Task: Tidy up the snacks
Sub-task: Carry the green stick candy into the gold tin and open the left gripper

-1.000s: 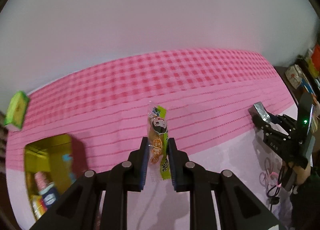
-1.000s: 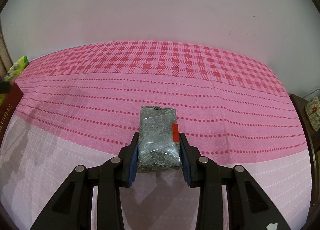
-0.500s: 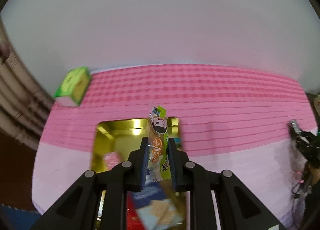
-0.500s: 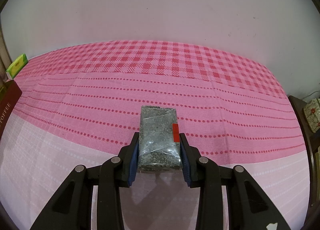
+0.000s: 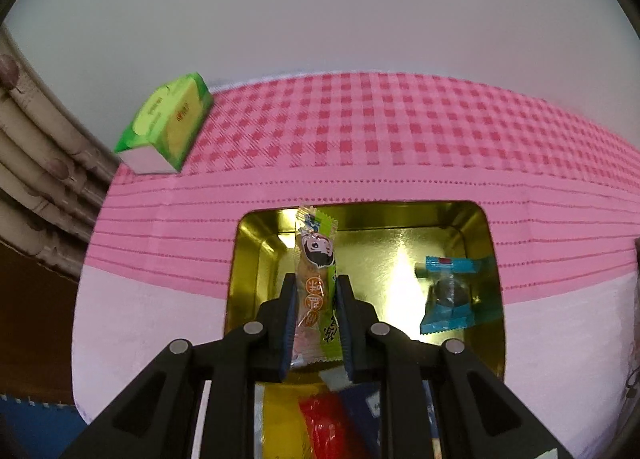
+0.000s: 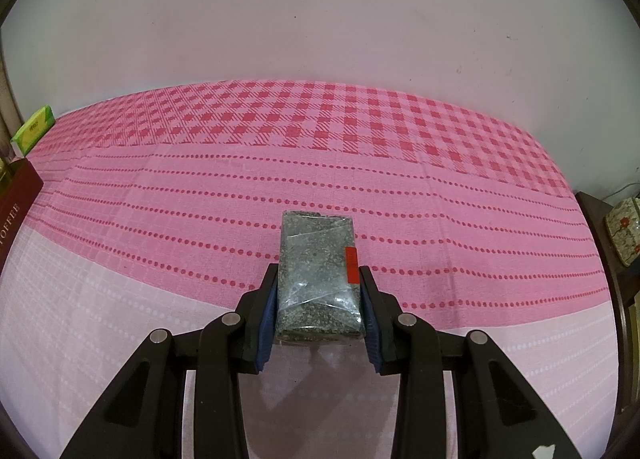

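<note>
Nearest the left camera, the left claw (image 5: 316,323) is closed on a long snack stick (image 5: 316,291), a narrow wrapper with a cartoon face and a green strip down one side, pinched low between the blue pads so most of its length stands up beyond the tips. Directly under the claw lie several packets, red (image 5: 324,429), yellow and dark blue, too blurred to name. Just past them opens a gold tin (image 5: 244,259), standing on the pink-clothed bench (image 5: 160,243); its shiny floor is mostly bare, with one blue-wrapped sweet (image 5: 454,295) lying against its right wall. The stick hangs above the tin's left half, not touching the floor as far as I can tell. Further back, at the bench's far left corner, sits a green carton (image 5: 168,123).

On the other side, the right claw (image 6: 320,307) grips a clear packet of dark speckled bar (image 6: 318,279) by its long edges, jaws about as wide as the packet, held above the bench's near middle, away from the tin, which this view does not show. A dark red lid or box (image 6: 16,199) marked with lettering shows at the left edge.

The step in hand looks like dropping the stick into the tin. Next, the left claw should lower a little and open over bare floor, clear of the blue sweet; then the right packet needs carrying leftward to the tin.
</note>
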`<state>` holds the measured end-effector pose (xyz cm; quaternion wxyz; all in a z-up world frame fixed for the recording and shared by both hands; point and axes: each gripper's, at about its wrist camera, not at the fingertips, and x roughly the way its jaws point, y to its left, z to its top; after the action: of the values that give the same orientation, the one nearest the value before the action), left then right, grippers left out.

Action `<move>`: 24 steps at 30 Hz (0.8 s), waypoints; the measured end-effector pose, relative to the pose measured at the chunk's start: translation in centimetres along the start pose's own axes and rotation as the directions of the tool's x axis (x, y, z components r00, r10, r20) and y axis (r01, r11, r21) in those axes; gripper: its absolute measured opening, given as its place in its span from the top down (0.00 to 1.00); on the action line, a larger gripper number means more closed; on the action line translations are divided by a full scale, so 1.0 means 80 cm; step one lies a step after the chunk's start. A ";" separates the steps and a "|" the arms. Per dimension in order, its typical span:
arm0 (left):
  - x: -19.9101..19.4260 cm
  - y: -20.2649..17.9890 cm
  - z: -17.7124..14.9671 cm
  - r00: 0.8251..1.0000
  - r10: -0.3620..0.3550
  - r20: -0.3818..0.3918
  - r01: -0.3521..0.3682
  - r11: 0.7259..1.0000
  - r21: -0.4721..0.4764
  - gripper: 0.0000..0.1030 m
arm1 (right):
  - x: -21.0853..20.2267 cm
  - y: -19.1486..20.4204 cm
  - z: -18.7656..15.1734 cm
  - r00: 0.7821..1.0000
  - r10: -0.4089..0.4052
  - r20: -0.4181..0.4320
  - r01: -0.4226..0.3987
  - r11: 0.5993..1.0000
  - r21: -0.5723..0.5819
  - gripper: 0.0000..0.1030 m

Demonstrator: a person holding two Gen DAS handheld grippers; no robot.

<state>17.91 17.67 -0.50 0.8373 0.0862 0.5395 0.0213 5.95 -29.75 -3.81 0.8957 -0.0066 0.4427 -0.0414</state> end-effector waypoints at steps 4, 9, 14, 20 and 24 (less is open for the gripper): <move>0.023 -0.002 0.005 0.999 -0.010 -0.038 0.010 1.000 0.003 0.82 | 0.000 0.001 0.000 1.000 0.000 0.000 0.000 1.000 -0.001 0.68; 0.041 -0.006 0.002 0.997 -0.016 -0.070 0.017 1.000 0.013 0.82 | 0.000 0.000 0.000 1.000 0.001 0.000 -0.001 1.000 -0.002 0.68; 0.053 -0.007 0.002 0.995 -0.024 -0.093 0.026 0.999 0.021 0.82 | 0.000 0.001 0.001 1.000 -0.001 0.000 0.001 1.000 -0.003 0.68; 0.061 -0.006 0.005 0.995 -0.018 -0.097 0.021 0.999 0.031 0.81 | 0.000 0.000 0.001 1.000 -0.002 0.000 0.002 1.000 -0.004 0.68; 0.057 -0.007 0.003 0.995 -0.014 -0.102 0.017 0.999 0.031 0.78 | 0.001 0.000 0.001 1.000 -0.008 0.000 0.008 1.000 -0.008 0.67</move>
<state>19.99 17.68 -4.62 0.8073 0.0942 0.5825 0.0104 6.06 -29.73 -3.80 0.8956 -0.0119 0.4427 -0.0431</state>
